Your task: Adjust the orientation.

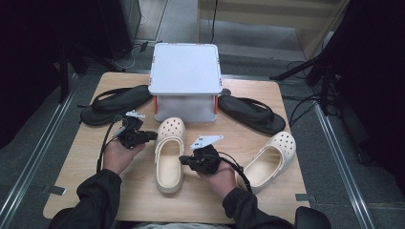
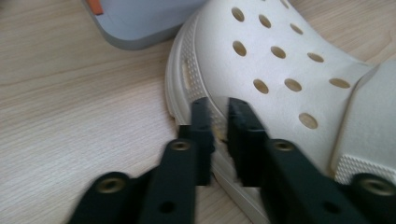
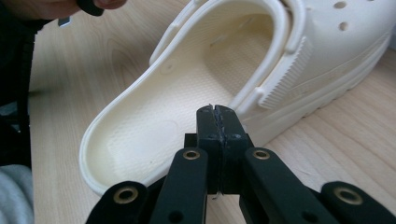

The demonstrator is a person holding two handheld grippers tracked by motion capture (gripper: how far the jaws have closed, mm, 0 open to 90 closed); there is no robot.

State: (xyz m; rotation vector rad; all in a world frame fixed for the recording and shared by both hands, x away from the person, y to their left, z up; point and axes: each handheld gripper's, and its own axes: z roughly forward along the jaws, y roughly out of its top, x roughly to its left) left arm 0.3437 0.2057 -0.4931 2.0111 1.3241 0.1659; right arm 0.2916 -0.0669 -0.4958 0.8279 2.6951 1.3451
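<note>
Wooden surface (image 1: 95,157), square, with a grey box (image 1: 185,67) at the far middle; it stands on short orange-cornered legs, so the open space under it reads as a shelf for footwear.

Two black flip-flops flank the box, one at its left (image 1: 114,104), one at its right (image 1: 252,113), both angled in toward it as if waiting their turn.

Two cream clogs. Centre clog (image 1: 170,153) lies upright, toe just at the box's front, heel toward the person: lined up to slide in. The other clog (image 1: 271,160) sits well apart near the right edge, toe pointing away and to the right.

Left hand (image 1: 119,155) low on the surface, left gripper (image 1: 152,136) reaching level at the centre clog's outer toe side. Jaws part-open with a narrow gap, straddling the sole rim (image 2: 219,135); grip not evidently clamped.

Right hand (image 1: 223,176) rests beside the clog's heel half, right gripper (image 1: 182,160) aimed across it. Jaws fully closed, empty, tips hovering at the side wall (image 3: 219,109).
</note>
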